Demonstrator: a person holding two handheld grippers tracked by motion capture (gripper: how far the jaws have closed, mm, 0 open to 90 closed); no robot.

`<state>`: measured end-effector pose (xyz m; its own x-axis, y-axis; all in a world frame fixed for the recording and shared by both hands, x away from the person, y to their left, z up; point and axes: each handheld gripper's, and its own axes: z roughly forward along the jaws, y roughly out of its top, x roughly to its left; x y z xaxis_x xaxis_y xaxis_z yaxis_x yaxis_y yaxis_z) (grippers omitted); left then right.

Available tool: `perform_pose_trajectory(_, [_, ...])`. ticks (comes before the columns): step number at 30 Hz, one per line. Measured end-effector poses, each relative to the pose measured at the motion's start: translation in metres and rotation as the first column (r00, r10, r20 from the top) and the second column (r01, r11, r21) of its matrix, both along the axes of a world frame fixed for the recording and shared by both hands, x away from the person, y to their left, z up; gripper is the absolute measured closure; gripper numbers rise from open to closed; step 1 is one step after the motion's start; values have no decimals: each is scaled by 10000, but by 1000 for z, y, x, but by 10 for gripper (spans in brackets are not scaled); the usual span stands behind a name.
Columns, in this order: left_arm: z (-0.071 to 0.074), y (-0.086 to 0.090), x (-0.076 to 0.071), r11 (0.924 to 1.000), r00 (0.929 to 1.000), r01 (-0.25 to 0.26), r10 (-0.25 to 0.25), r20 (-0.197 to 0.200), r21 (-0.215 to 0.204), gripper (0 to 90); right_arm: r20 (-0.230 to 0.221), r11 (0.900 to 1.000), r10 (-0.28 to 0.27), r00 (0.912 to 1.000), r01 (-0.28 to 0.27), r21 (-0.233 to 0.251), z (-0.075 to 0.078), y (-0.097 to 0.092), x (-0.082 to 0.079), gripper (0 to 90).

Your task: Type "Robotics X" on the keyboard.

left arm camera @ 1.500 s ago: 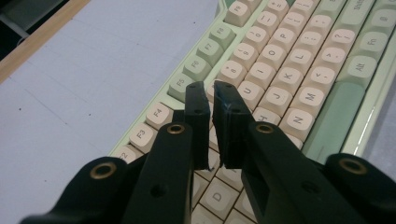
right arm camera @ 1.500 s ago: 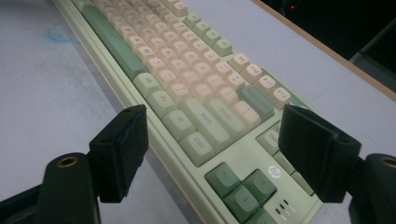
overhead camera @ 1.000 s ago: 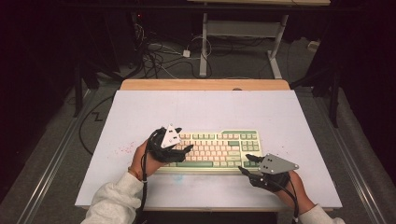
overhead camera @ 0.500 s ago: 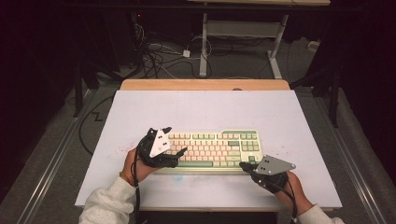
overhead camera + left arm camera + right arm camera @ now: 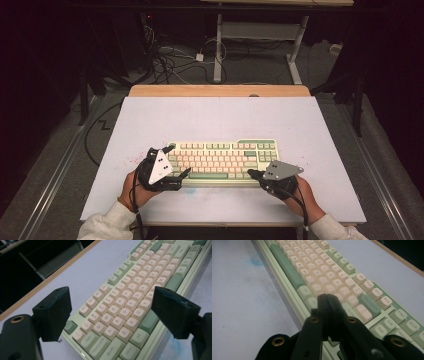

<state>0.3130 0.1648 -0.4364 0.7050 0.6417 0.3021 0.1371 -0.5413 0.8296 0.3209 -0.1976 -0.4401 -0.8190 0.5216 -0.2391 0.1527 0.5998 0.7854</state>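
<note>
A pale green keyboard (image 5: pixel 222 157) with cream keys lies across the near middle of the white table top (image 5: pixel 215 115). My left gripper (image 5: pixel 179 160) is at the keyboard's left end, and its jaws have just been opening. In the left gripper view, the left gripper (image 5: pixel 111 300) stands open above the letter keys of the keyboard (image 5: pixel 130 282), with nothing gripped. My right gripper (image 5: pixel 250 173) is shut at the keyboard's front edge, near its right end. In the right gripper view, the right gripper (image 5: pixel 327 296) points at the bottom key row of the keyboard (image 5: pixel 317 267), holding nothing.
A wooden strip (image 5: pixel 220 90) borders the table's far edge. Tangled cables (image 5: pixel 170 60) and a white desk frame (image 5: pixel 218 45) stand on the floor beyond it. Faint blue and red marks stain the table near the keyboard's front.
My left hand has drawn left and nearer, off the left keys to the keyboard's left end, with its jaws spreading. The right gripper's jaws have closed together; that hand has stayed put.
</note>
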Motion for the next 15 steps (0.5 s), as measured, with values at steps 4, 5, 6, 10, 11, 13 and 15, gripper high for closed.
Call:
perform_pose_trajectory(4, [-6, 6, -6, 9999, 9999, -141, 141, -71, 27, 161, -12, 10000, 14, 10000, -14, -4, 2, 11, 7, 900])
perform_pose_trajectory(5, [-8, 8, -7, 9999, 9999, -150, 151, -75, 48, 161, 3, 10000, 35, 10000, -35, -27, 2, 14, 9, 900])
perform_pose_trajectory(6, [-9, 9, -8, 9999, 9999, -126, 127, -107, 119, 161, -1, 10000, 23, 10000, -23, -72, 2, 17, 11, 900])
perform_pose_trajectory(10, [-13, 15, -13, 9998, 9996, -199, 201, -196, 90, 161, -70, 9999, 116, 9999, -117, -127, 3, 29, 19, 900])
perform_pose_trajectory(11, [-14, 16, -14, 9997, 9995, -221, 224, -201, 138, 161, -94, 9998, 164, 9998, -165, -130, 3, 32, 20, 900])
perform_pose_trajectory(13, [-17, 18, -16, 9996, 9994, -170, 177, -301, 240, 161, -57, 9996, 202, 9998, -203, -217, 3, 40, 23, 900])
perform_pose_trajectory(15, [-19, 19, -17, 9991, 9990, -225, 238, -365, 346, 161, -53, 9993, 224, 9997, -225, -305, 2, 48, 27, 900])
